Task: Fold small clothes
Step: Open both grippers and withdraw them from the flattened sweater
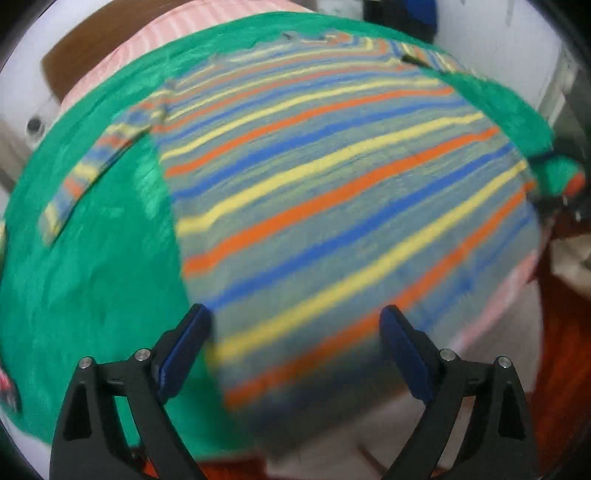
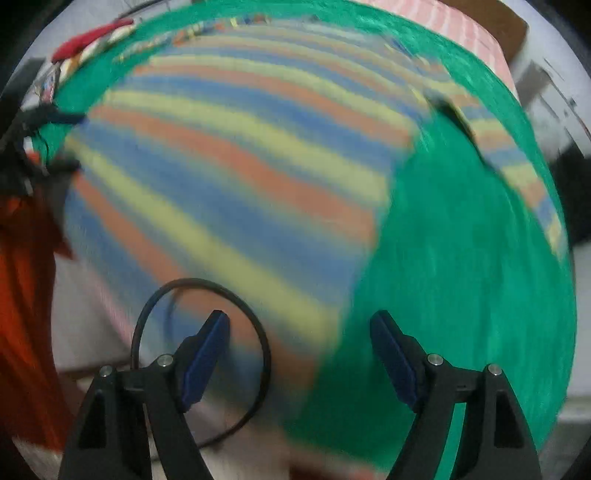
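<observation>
A small long-sleeved shirt (image 1: 332, 184) with orange, yellow and blue stripes lies spread flat on a green cloth (image 1: 92, 258). One sleeve (image 1: 96, 158) angles out to its left. My left gripper (image 1: 295, 308) hovers open above the shirt's near hem, and nothing is between its blue pads. The right wrist view shows the same shirt (image 2: 229, 177), blurred, with its other sleeve (image 2: 517, 158) lying on the green cloth (image 2: 461, 258). There my right gripper (image 2: 301, 314) stands open over the shirt's near right corner, holding nothing.
A pink striped sheet (image 1: 184, 26) lies under the green cloth and shows beyond its far edge. A black cable loop (image 2: 264, 350) hangs by my right gripper's left finger. Red-orange fabric (image 2: 22, 295) fills the left edge, and more coloured clothes (image 2: 85, 40) lie at the far left.
</observation>
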Action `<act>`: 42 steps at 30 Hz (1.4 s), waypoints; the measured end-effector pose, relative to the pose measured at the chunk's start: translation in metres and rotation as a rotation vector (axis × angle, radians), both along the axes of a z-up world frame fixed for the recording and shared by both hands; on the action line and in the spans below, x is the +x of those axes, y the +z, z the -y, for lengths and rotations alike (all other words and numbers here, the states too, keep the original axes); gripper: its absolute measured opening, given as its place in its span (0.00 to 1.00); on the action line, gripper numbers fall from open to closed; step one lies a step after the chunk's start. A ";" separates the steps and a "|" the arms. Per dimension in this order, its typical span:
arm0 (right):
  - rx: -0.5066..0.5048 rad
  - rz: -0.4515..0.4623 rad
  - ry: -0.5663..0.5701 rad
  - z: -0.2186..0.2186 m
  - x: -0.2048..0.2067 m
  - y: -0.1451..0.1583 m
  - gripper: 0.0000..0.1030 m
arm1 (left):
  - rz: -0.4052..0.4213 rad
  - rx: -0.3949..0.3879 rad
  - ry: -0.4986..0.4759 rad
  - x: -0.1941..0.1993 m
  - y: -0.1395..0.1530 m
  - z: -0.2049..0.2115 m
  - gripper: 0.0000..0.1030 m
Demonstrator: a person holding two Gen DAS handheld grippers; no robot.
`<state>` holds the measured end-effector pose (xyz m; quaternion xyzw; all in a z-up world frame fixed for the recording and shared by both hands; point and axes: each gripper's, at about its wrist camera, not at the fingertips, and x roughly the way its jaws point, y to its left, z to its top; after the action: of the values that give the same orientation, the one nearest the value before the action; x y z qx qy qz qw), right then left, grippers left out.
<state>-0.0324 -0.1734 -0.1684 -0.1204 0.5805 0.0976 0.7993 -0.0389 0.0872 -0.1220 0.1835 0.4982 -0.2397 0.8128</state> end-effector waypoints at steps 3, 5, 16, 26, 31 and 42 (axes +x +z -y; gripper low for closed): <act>0.003 0.010 -0.035 0.014 -0.032 0.027 0.76 | 0.076 -0.050 0.068 -0.002 0.037 -0.016 0.93; 0.024 0.135 -0.046 0.023 -0.040 0.062 0.80 | 0.127 -0.124 0.130 0.009 0.058 -0.026 0.97; 0.371 0.429 -0.436 0.112 0.039 0.048 0.88 | 0.241 -0.277 0.396 0.103 0.005 -0.055 0.97; 0.502 0.396 -0.678 0.186 0.049 0.012 0.83 | 0.271 -0.266 0.431 0.094 -0.025 -0.075 0.99; 0.625 0.471 -0.719 0.208 0.040 0.029 0.82 | 0.290 -0.248 0.423 0.092 -0.029 -0.072 0.99; 0.751 0.319 -0.981 0.318 0.088 0.018 0.62 | 0.297 -0.246 0.421 0.093 -0.030 -0.071 1.00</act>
<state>0.0552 -0.4912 -0.1503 0.4345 0.3685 -0.1020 0.8155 0.0544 0.1579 -0.1519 0.0091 0.3680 -0.0946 0.9250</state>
